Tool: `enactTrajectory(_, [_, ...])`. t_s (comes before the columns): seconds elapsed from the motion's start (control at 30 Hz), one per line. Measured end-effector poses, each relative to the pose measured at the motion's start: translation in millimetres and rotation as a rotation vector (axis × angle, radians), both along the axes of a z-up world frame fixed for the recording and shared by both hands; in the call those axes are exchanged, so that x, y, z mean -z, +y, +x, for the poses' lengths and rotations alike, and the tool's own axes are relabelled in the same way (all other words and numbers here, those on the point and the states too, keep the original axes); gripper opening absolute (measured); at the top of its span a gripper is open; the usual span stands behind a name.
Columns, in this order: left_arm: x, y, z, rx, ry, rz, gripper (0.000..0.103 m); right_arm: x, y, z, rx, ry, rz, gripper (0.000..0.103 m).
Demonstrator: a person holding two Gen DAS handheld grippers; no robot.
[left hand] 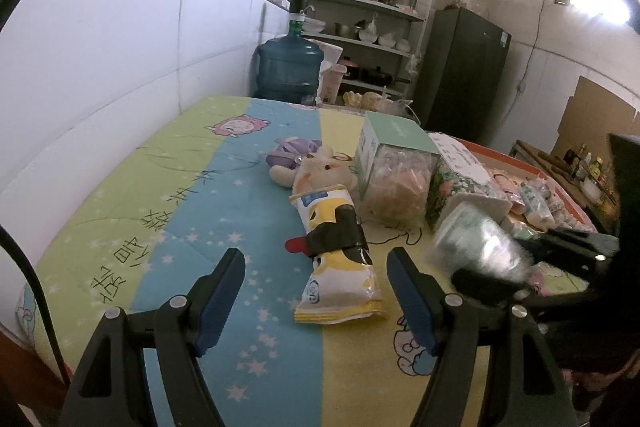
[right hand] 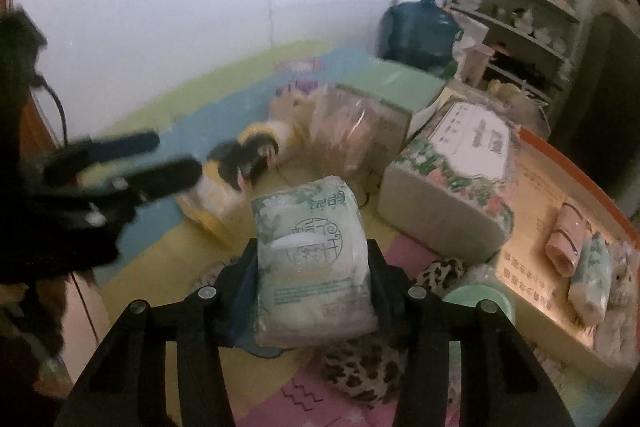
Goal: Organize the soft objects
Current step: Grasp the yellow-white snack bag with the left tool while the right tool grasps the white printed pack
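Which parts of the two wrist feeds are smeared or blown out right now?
Left wrist view: the right tongs and their pale green plastic-wrapped tissue pack are smeared, the window at top right is blown out, and the yellow snack packet is sharp. Right wrist view: the background is soft, the left tongs are streaked, and the gripped pack is clearest.

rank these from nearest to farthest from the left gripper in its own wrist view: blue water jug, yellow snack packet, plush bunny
From the left gripper:
1. yellow snack packet, lying just ahead between the open fingers.
2. plush bunny, beyond the packet's far end, mid-table.
3. blue water jug, past the table's far edge, by the wall.
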State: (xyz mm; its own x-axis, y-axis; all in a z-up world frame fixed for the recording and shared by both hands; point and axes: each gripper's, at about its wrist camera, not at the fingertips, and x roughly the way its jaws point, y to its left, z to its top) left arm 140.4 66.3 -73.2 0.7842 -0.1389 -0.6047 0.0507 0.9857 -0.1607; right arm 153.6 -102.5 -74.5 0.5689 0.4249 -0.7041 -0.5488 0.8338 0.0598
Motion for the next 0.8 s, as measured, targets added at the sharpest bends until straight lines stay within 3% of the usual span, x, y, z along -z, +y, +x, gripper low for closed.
enactTrajectory(0.17, [1, -4, 5, 0.01, 0.01, -0.002, 0.073, -25, -24, -15, 0.109, -0.047, 0.18, 0.051])
enactTrajectory(0.4, [12, -14, 30, 0.031, 0.082, 0.014, 0.073, -39, -42, -46, 0.219, -0.091, 0.292, 0.051])
enactTrajectory(0.6, [26, -14, 48, 0.026, 0.136, 0.005, 0.073, -33, -53, -59, 0.256, -0.057, 0.332, 0.051])
enactTrajectory(0.8, [31, -6, 47, 0.013, 0.129, -0.041, 0.063, -26, -52, -60, 0.26, -0.042, 0.33, 0.052])
